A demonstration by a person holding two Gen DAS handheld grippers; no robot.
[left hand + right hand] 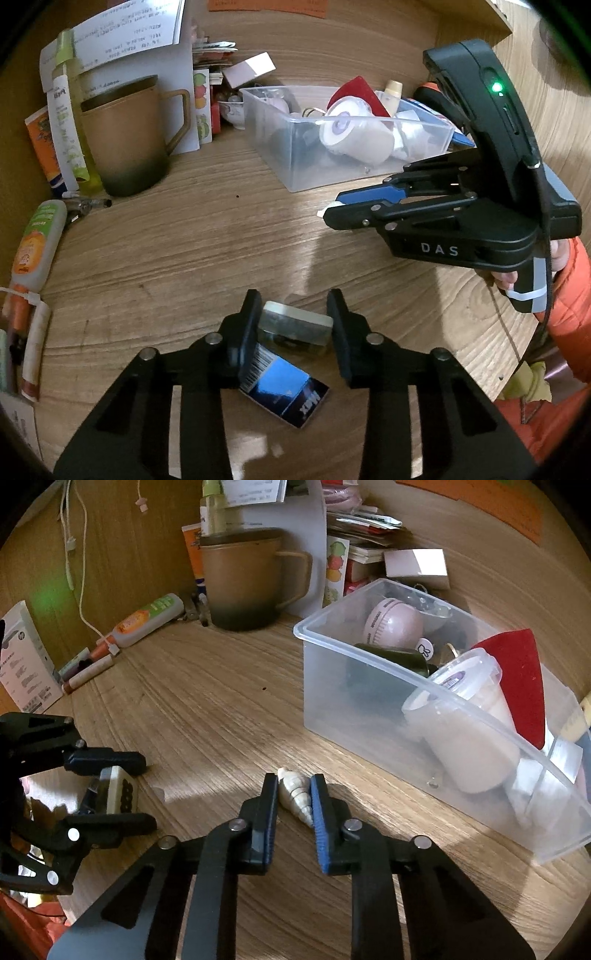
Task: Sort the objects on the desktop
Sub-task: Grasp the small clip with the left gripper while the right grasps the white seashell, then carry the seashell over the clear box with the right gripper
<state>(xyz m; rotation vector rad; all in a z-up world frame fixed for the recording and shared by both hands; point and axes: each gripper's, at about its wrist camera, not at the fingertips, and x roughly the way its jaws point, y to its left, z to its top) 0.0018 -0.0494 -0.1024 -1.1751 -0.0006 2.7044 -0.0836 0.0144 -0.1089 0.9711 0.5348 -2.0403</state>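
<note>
Two claws: both were low over the wooden desk (207,709), each closed on something.
Left claw (293,325): its black fingers pinched a small whitish rectangular tile with a dark dotted face (295,324), pads pressing both ends.
Below left claw: a blue-and-black cardboard packet with a barcode (284,391) lay flat on the desk.
Right claw (294,805): its blue-padded fingers clamped a cream spiral seashell (293,794), the blunt end poking out ahead.
Right of right claw: a clear plastic storage bin (369,709), near, held a lidded white cup (465,716), a pink round case (393,622) and a red felt piece (524,679).
Far ahead: a tan mug with a dark green base (243,579) stood by the back wall.
</note>
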